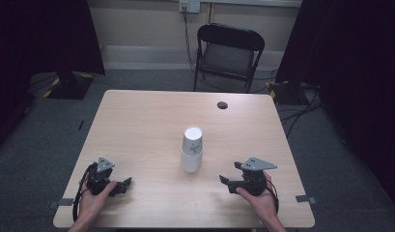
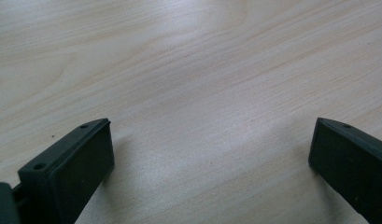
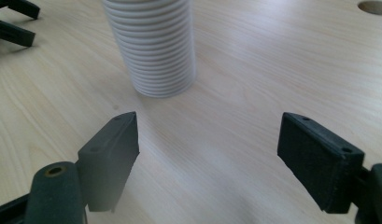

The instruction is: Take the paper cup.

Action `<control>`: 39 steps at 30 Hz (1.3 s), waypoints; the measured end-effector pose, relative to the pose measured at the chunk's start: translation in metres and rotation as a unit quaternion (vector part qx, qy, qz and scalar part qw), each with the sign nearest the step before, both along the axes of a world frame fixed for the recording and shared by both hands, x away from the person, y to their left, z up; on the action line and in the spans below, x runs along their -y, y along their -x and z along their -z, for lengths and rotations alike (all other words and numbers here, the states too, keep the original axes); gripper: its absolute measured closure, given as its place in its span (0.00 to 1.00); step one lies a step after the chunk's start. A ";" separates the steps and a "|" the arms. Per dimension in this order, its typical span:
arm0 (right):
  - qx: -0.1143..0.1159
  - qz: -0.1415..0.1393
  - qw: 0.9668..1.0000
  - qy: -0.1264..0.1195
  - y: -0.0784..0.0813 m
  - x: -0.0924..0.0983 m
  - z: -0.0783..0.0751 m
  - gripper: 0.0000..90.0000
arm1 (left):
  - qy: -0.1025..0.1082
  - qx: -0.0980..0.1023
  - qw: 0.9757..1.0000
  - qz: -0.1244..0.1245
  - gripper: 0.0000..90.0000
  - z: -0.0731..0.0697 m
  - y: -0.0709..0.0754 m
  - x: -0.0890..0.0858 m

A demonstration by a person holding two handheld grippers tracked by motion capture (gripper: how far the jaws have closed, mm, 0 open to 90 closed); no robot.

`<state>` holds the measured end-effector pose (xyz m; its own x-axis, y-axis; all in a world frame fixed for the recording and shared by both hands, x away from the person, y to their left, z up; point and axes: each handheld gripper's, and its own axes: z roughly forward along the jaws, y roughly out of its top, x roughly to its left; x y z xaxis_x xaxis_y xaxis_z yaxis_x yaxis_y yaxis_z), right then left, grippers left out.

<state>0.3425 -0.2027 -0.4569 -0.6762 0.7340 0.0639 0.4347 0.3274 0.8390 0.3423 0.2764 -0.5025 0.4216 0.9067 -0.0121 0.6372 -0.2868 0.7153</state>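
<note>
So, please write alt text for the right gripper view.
A stack of white ribbed cups stands upside down on a wooden table, ahead of the open right gripper. The left gripper shows at top left.

Recording lab or studio room: pale wood surface (image 1: 137,125) on grey carpet (image 1: 40,140), black curtains (image 1: 354,58) at both sides, folding chair (image 1: 229,53), wall socket (image 1: 189,6), cables (image 1: 296,116) across floor.

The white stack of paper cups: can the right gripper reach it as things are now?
Probably yes. The right gripper points at the white stack of paper cups with jaws open, and only bare wooden table lies between them. Nothing blocks the way.
</note>
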 end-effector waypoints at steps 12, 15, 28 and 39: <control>0.020 -0.041 0.999 -0.003 -0.012 -0.024 -0.025 0.17 | 0.001 0.001 1.000 -0.002 0.00 0.000 0.000 0.000; 0.019 -0.057 0.998 -0.005 -0.018 -0.034 -0.030 0.17 | 0.001 0.000 1.000 0.001 0.00 0.000 -0.001 0.000; 0.035 -0.093 0.995 -0.033 -0.029 -0.056 -0.056 0.16 | 0.001 -0.001 1.000 0.001 0.00 0.000 -0.001 0.000; 0.048 -0.103 0.993 -0.044 -0.052 -0.072 -0.074 0.16 | 0.002 0.000 1.000 0.005 0.00 0.000 -0.001 0.000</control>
